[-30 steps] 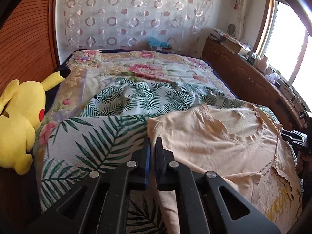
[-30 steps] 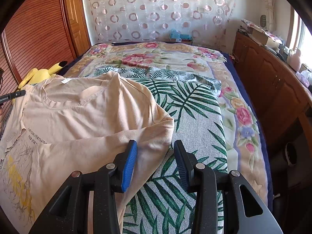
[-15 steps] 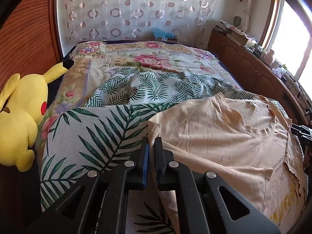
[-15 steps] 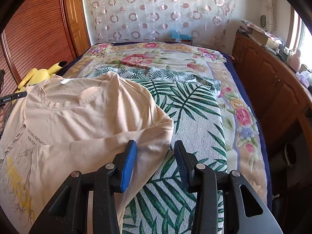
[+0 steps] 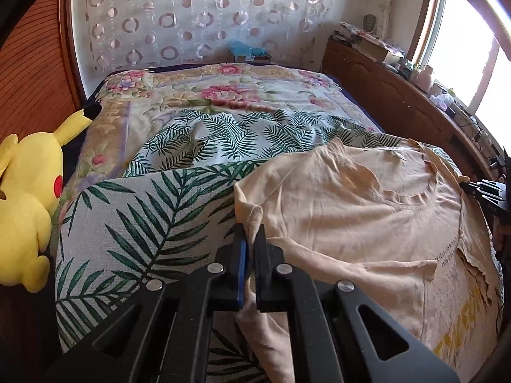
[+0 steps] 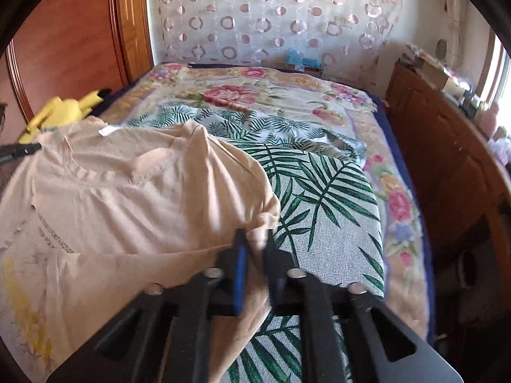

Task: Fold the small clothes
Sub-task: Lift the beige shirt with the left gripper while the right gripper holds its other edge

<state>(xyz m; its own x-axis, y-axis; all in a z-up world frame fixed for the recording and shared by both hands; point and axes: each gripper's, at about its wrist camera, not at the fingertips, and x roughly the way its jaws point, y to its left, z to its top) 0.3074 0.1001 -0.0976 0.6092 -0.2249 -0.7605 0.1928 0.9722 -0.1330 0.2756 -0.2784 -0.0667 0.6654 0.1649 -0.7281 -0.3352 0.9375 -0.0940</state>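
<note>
Left wrist view: the left claw is pinching a sleeve corner of the peach cotton T-shirt, which lies spread on the palm-leaf bedspread

Right wrist view: the right claw is pinching the opposite sleeve (a shallow bite); lifting unevenly could pull it free

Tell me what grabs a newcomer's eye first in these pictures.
A peach T-shirt lies spread across the palm-leaf blanket on the bed, with the left gripper and right gripper each pinching a sleeve edge in its jaws. A bright yellow plush toy sits at the bed's left side.
</note>
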